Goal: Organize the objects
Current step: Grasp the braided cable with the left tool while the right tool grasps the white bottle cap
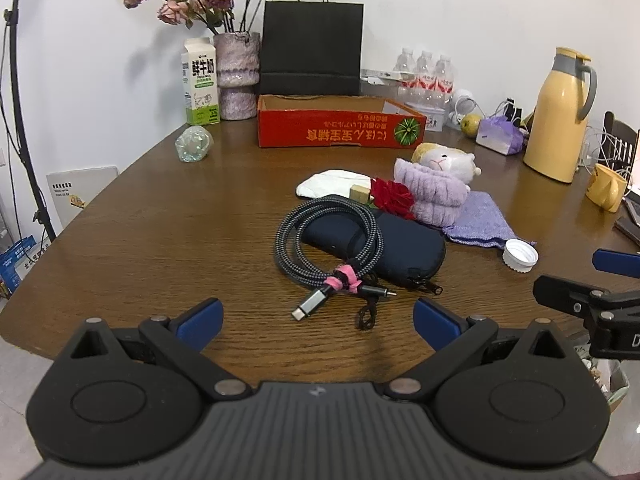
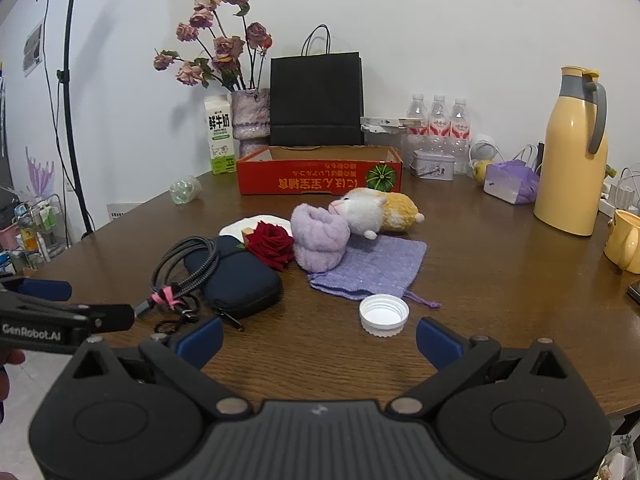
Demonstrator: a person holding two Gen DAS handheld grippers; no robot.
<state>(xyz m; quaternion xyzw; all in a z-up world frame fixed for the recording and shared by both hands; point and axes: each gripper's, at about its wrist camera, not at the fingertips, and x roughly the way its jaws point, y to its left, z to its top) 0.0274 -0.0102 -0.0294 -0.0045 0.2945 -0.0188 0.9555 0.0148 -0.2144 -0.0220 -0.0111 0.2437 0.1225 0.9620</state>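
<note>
Left claw (image 1: 318,322) and right claw (image 2: 319,338) both released, "GenRobot.AI" on left claw, milk carton (image 2: 219,135) reading "鲜牛奶"

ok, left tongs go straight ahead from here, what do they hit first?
Probably the coiled cable, its plug ends nearest, draped over the dark pouch. The left tongs are open and empty; depth is uncertain.
</note>
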